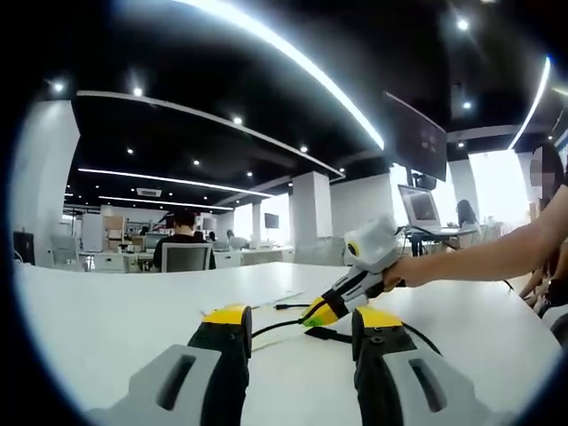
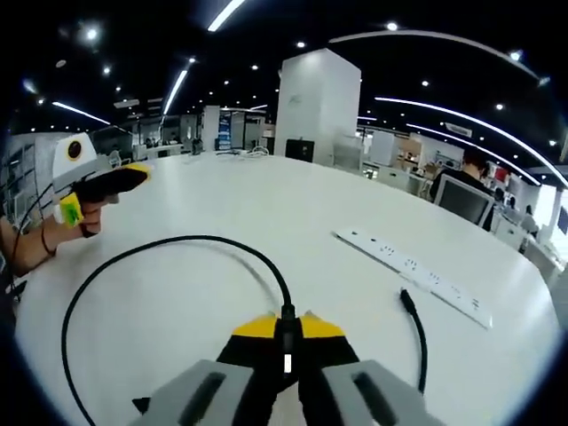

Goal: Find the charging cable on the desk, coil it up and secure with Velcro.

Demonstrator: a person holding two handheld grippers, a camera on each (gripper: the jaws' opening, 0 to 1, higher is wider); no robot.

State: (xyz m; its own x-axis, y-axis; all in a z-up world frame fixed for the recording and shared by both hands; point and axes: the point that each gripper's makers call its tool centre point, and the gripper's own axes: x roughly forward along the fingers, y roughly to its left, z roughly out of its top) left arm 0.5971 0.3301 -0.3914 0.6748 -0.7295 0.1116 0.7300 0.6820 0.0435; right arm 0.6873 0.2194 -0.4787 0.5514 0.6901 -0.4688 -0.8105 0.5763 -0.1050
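Your right gripper [image 2: 286,333] has its fingers pinched shut on the cable [image 2: 142,251] right at their tips — from there it loops away to the left over the worktop [image 2: 293,213] and back toward you. Your left gripper [image 1: 302,330] is open and holds nothing, with the cable just beyond it. A power strip [image 2: 413,273] lies farther right

A wide white desk [image 2: 293,222] carries the things. A black cable [image 2: 133,253] lies on it in a big open loop — its free plug end [image 2: 406,297] rests apart, near a long white power strip [image 2: 413,271] lying flat. In the left gripper view, the cable [image 1: 293,327] runs across the desk [image 1: 106,319].
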